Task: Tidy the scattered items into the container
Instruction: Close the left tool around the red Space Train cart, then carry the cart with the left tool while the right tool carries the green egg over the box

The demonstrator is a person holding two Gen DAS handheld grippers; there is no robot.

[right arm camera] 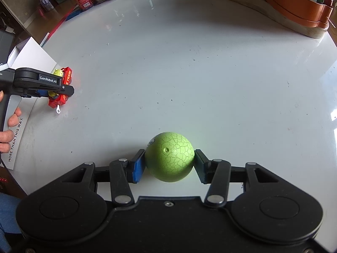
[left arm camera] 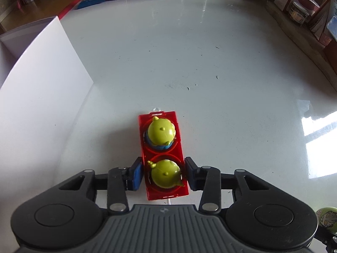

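The left tool (left arm camera: 163,174) clamps the red toy train (left arm camera: 163,156); the white box (left arm camera: 42,80) stands to its left. The right tool (right arm camera: 169,163) grips a green ball (right arm camera: 169,157) above the surface (right arm camera: 189,73).

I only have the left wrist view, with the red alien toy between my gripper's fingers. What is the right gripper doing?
Observer: The right gripper is closed on a green crackle-patterned ball, with a pad touching each side.
Operator: Is there anything on the red toy's outer side that I can't see?
Observer: Yes, the red toy has lettering along that side ending in "TRAIN".
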